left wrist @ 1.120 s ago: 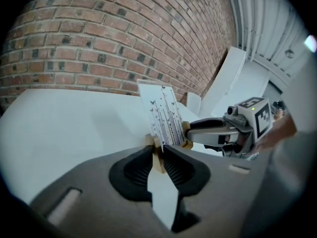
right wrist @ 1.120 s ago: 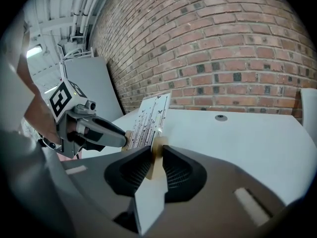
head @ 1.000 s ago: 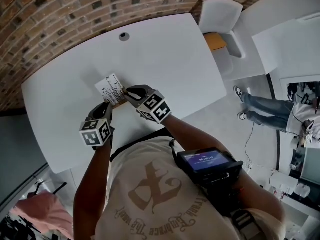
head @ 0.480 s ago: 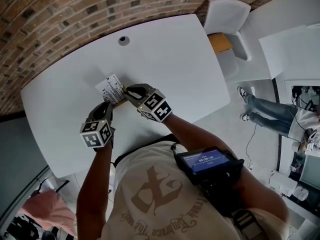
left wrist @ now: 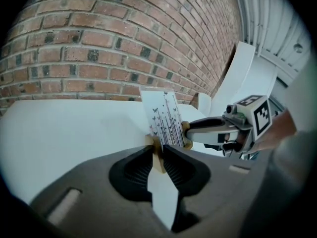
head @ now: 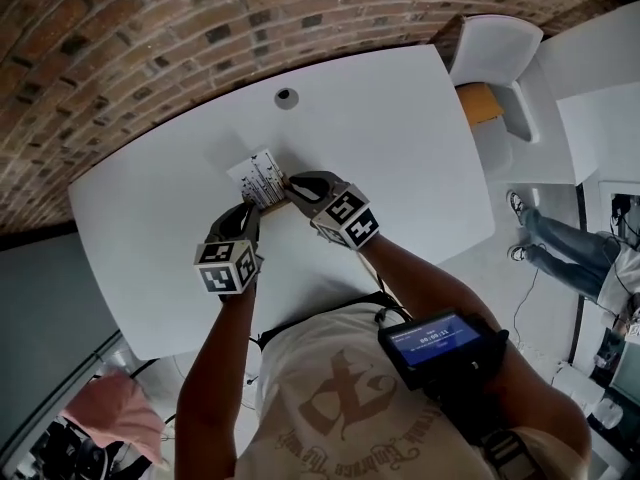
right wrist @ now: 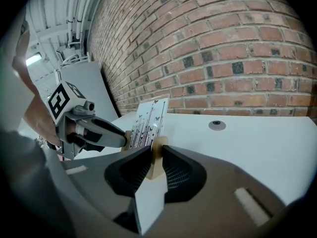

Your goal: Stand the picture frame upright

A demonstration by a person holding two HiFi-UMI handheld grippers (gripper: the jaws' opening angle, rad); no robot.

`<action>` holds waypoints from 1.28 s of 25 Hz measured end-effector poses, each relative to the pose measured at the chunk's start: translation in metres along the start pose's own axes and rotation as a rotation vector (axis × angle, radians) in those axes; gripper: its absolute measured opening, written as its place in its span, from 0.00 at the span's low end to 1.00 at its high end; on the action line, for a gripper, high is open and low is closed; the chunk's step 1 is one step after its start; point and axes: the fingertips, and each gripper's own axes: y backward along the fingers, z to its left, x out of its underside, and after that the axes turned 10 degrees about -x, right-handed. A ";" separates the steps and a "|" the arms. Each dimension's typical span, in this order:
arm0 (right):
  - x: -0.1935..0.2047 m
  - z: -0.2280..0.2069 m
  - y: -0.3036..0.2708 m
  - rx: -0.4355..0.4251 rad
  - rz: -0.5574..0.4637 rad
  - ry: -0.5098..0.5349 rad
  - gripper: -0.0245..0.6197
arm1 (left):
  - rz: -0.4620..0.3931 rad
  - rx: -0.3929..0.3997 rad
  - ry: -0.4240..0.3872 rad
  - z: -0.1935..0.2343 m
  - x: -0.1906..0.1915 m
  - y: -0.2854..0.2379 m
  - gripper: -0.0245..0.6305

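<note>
The picture frame (head: 262, 176) is a white card printed with thin black lines and butterflies, set in a pale wooden edge. It stands near upright on the white table (head: 400, 138), tilted a little toward the brick wall. My left gripper (head: 254, 208) is shut on the wooden lower edge at one end; that view shows the frame (left wrist: 166, 117) rising just past my jaws (left wrist: 157, 155). My right gripper (head: 292, 184) is shut on the wooden edge at the other end, with the frame (right wrist: 147, 122) just beyond its jaws (right wrist: 157, 157). Each gripper sees the other: the right gripper (left wrist: 190, 132), the left gripper (right wrist: 121, 138).
A round cable hole (head: 287, 96) lies in the table beyond the frame. A brick wall (head: 150, 28) runs along the far side. A white chair (head: 495, 53) with an orange seat stands at the right end. A person's legs (head: 570, 246) show on the floor at right.
The head view has shifted, so table, frame and grippers sit further right in the picture. Both grippers keep the same hold on the frame.
</note>
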 end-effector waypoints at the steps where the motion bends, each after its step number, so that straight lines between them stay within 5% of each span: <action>1: -0.002 -0.004 -0.003 -0.001 0.000 0.000 0.16 | -0.002 -0.004 -0.002 0.003 -0.004 -0.003 0.14; 32: -0.085 -0.141 -0.096 0.082 -0.085 0.103 0.16 | -0.099 -0.135 -0.179 0.089 -0.118 -0.125 0.15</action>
